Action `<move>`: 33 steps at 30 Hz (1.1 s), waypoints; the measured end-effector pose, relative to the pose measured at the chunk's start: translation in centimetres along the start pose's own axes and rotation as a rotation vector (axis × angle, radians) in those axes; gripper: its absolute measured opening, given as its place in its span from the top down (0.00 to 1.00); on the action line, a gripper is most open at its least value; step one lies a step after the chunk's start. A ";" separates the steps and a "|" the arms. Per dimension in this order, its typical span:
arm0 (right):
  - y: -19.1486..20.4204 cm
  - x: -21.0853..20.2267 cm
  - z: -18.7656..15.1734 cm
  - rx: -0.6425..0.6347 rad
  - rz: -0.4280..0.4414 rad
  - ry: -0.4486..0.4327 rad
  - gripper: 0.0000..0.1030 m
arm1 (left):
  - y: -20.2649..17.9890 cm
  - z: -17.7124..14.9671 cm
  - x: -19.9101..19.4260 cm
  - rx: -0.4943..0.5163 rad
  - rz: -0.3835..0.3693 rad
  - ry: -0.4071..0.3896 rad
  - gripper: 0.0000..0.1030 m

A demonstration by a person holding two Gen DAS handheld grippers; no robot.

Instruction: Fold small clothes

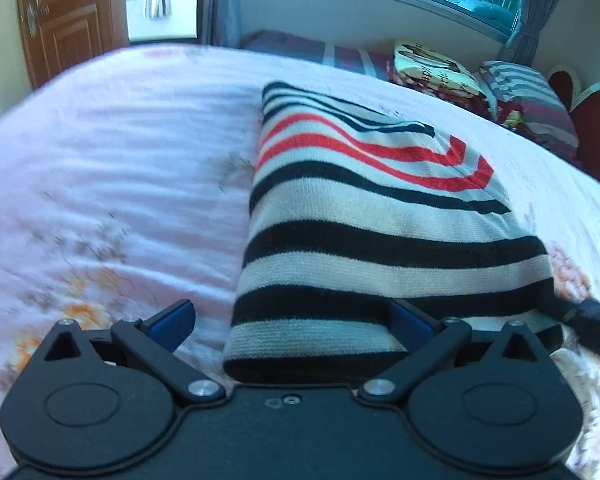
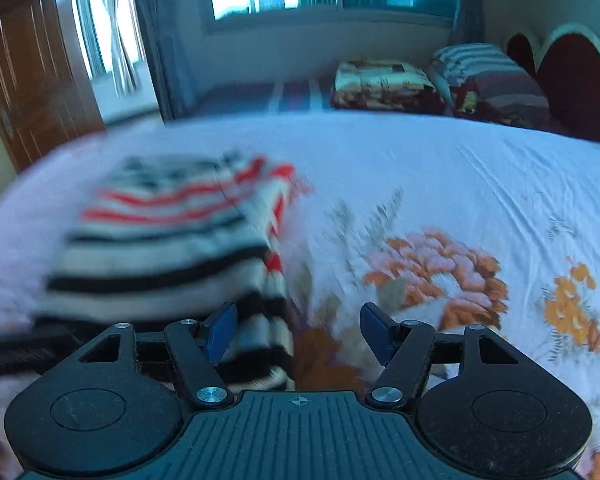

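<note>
**Striped sweater folded up on the flowery bed**

Left wrist view: the sweater (image 1: 364,216) is a chunky ribbed knit, cream with wide black bands and a couple of red stripes near the far end. It's folded into a thick, soft-edged rectangle lying on the bed sheet (image 1: 100,184), which is pale pink cotton with faded orange flowers and lots of fine wrinkles. The left gripper (image 1: 292,322) has its blue pads spread as wide as they go; the near hem of the sweater sits between them, and the right-hand pad looks to be against the knit, but nothing is pinched. A black bit of the other tool pokes in at the right edge.

Right wrist view: pretty blurry. The same sweater (image 2: 172,248) lies left of centre on the sheet (image 2: 480,184), and its stacked layers show along the right side. The right gripper (image 2: 298,334) is parted too, with the sweater's near corner just inside the left pad and bare flowery sheet under the rest of the gap. Pillows (image 2: 488,76) lie at the far end of the bed.
</note>
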State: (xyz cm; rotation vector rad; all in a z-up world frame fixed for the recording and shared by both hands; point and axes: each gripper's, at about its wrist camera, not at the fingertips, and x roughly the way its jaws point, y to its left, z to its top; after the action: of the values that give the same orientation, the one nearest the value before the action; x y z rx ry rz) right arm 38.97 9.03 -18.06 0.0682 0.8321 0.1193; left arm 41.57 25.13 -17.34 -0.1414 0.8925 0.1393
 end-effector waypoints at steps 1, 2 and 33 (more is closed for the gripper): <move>0.0 0.9 -0.4 -0.013 -0.004 0.039 0.34 | -0.1 0.0 -0.2 0.007 0.004 -0.001 0.00; -0.3 1.2 -0.9 0.010 0.015 0.051 0.34 | -0.2 -0.1 -0.3 0.009 0.004 0.010 0.01; -3.3 -32.6 -12.9 0.019 0.279 -0.129 0.00 | -1.9 -12.8 -32.7 0.114 0.025 -0.193 0.01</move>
State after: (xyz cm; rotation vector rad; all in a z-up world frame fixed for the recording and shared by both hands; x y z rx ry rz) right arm 7.88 1.67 -3.20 0.2078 0.6911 0.3659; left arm 11.87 18.88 0.46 -0.0103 0.7077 0.1227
